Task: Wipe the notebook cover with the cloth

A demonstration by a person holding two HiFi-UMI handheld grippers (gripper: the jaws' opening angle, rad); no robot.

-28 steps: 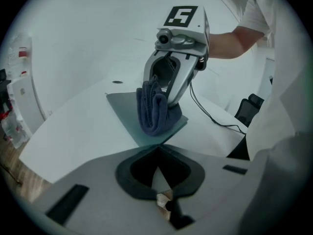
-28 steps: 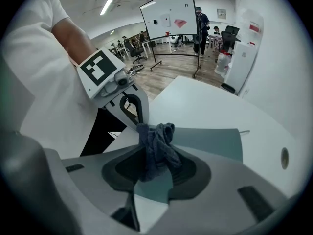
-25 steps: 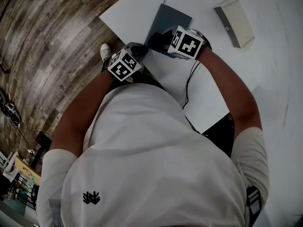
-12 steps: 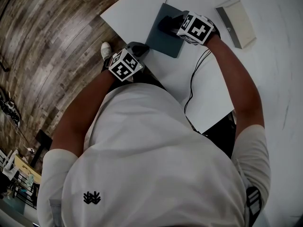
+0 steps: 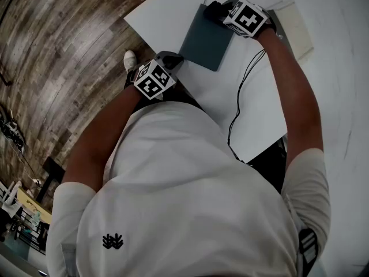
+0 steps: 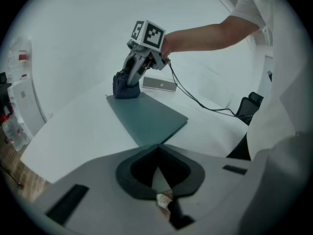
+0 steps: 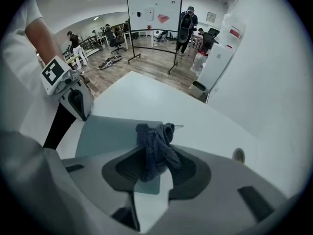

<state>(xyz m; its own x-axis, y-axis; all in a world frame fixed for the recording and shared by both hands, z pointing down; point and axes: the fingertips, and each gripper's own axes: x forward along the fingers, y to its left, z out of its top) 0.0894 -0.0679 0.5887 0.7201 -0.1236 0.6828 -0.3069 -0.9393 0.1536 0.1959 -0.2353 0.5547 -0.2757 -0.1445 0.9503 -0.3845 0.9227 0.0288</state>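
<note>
A dark teal notebook (image 5: 205, 41) lies flat on the white table (image 5: 262, 117), close to its edge. My right gripper (image 5: 222, 11) is at the notebook's far end, shut on a bunched dark blue cloth (image 7: 156, 137) that presses on the cover (image 7: 105, 133). The left gripper view shows the cloth (image 6: 125, 88) under the right gripper (image 6: 131, 78) on the far corner of the notebook (image 6: 146, 116). My left gripper (image 5: 172, 60) is shut at the notebook's near corner by the table edge, holding nothing; its tips (image 6: 157, 147) meet there.
A pale oblong box (image 5: 297, 27) lies beyond the right gripper and shows again as a box (image 6: 159, 84). A black cable (image 5: 237, 105) trails from the right gripper across the table. Wooden floor (image 5: 69, 68) lies left of the table edge. A whiteboard (image 7: 155, 13) and people stand far off.
My right gripper has slid the cloth along the cover from the notebook's near end to its far end. The left gripper has stayed put.
</note>
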